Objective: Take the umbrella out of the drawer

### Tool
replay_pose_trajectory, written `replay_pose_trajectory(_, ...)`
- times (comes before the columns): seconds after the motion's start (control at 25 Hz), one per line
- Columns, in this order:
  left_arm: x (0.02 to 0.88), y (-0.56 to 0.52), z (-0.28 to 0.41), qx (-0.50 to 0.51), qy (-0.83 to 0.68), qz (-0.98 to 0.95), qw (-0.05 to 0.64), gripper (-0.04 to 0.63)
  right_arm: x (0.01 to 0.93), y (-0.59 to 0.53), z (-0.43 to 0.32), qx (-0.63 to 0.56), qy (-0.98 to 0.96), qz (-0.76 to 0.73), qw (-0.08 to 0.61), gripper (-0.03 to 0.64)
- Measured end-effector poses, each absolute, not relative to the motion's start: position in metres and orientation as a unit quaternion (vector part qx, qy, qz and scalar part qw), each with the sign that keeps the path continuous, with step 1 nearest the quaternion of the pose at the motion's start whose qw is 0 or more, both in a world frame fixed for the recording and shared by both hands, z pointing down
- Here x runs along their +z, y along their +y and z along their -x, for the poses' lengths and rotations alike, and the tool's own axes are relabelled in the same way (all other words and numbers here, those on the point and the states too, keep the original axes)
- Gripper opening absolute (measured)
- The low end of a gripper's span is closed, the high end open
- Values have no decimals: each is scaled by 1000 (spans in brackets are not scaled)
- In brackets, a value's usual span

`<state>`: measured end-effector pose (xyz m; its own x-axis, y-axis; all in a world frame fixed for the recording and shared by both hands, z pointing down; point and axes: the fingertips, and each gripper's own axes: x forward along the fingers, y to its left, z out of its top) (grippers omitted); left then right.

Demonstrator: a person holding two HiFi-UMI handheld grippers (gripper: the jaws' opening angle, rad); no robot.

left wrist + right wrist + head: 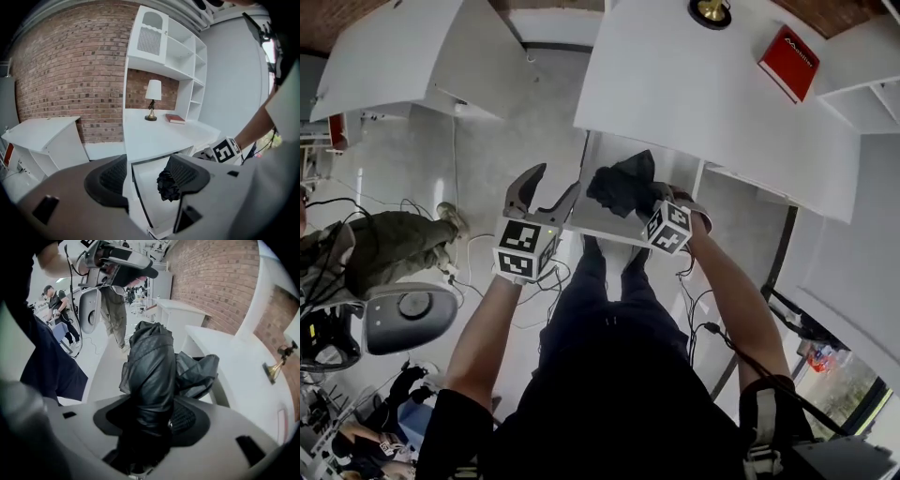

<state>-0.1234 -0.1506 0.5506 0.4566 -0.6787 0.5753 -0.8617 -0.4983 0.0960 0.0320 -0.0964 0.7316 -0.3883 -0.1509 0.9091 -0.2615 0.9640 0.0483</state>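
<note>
One white worktop (703,84) fills the upper right of the head view, with its drawer (609,231) standing open just below it, mid-frame. Folded black umbrella (150,371) hangs over the drawer at frame centre; can't tell if it's fully clear of the box. Likely light: stiff core, soft slick canopy, loose flaps bulging to one side. Best hold is mid-bundle round the shaft, not the flaps. The right tool (150,427) has it there, jaws part-spread and pressed on the bundle, pointing steeply down, forearm in from lower right. The left tool (551,187) sits left of the drawer, jaws wide, empty, tilted down.
</note>
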Motion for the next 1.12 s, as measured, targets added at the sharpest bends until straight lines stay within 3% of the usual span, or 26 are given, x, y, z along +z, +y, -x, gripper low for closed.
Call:
replay_pose_trajectory(0.64,414,-176,114,174,-473,-860,81,276,548,-174,-58,16,-835,-313,453,229)
replay_pose_trajectory(1.12,393,-217,134,153,-439,-882,68,276,497,-229,-74,44,-801,-415,430,229)
